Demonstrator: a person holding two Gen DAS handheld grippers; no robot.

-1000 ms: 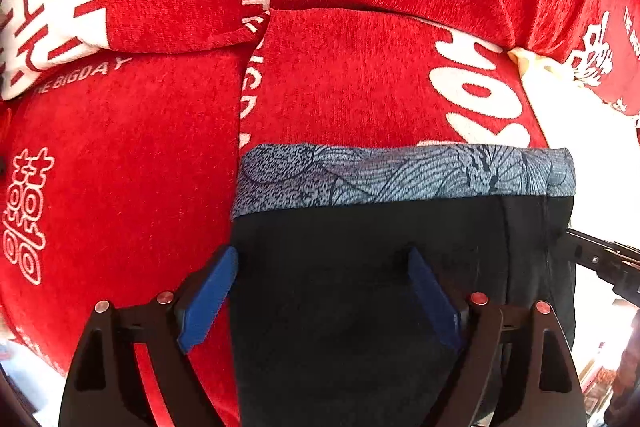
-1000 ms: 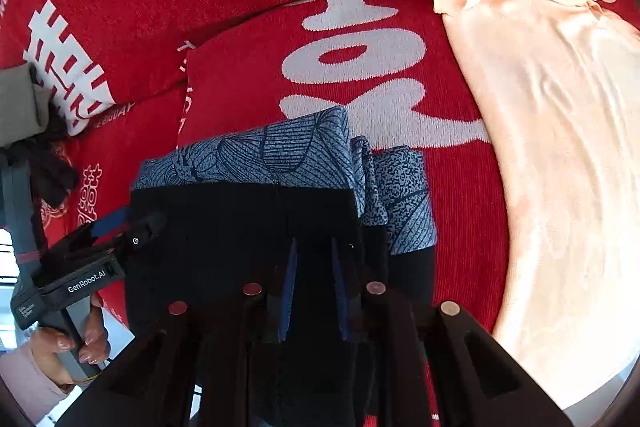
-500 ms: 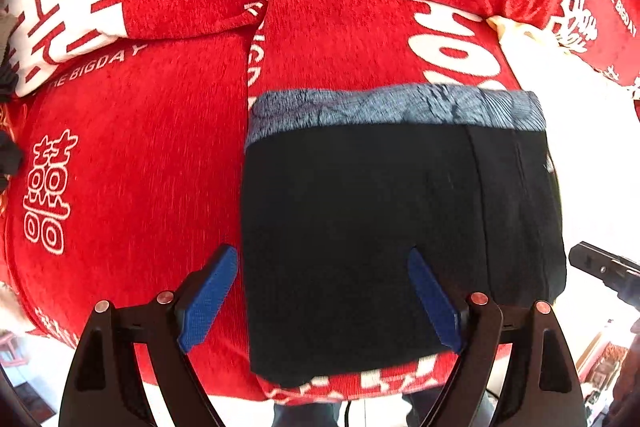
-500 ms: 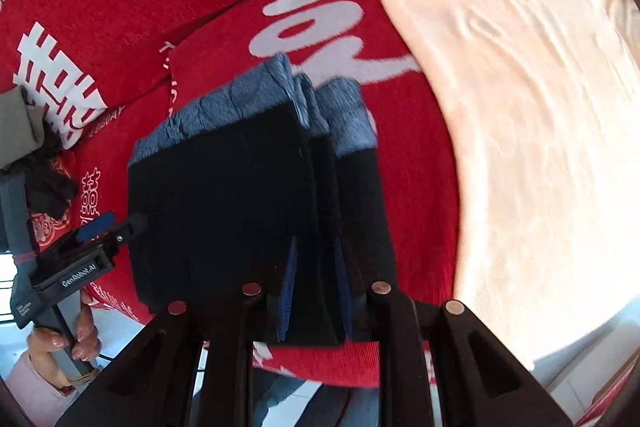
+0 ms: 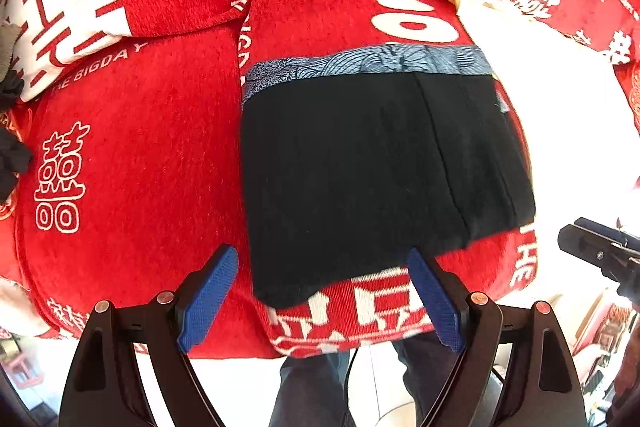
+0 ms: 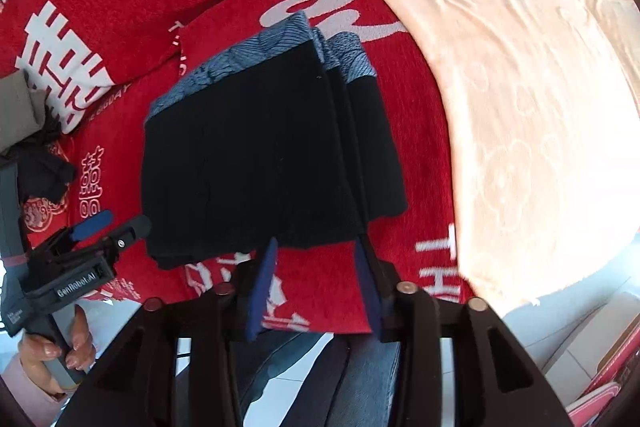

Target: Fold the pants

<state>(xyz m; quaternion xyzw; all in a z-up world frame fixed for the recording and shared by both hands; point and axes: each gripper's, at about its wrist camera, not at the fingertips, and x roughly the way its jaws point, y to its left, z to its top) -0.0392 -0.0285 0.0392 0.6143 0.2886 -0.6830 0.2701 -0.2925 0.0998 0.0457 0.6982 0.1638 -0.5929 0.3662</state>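
Observation:
The black pants (image 5: 360, 171) with a blue patterned waistband (image 5: 360, 65) lie folded in a compact rectangle on the red cushion (image 5: 140, 155). They also show in the right wrist view (image 6: 256, 155), with layered folds along their right side. My left gripper (image 5: 322, 291) is open and empty, just short of the pants' near edge. My right gripper (image 6: 316, 275) is open and empty, just off the pants' near right corner. The left gripper also shows at the left of the right wrist view (image 6: 92, 227).
A peach cloth (image 6: 520, 99) lies spread to the right of the pants. A second red cushion with white lettering (image 5: 340, 15) lies under the pants. Dark and grey garments (image 6: 36, 147) sit at the far left. The person's legs and the floor (image 5: 360, 379) are below the cushion's front edge.
Both grippers have pulled back toward me from the pants. The right gripper, shut on the pants' near edge before, has opened and let go. The folded pants now lie free.

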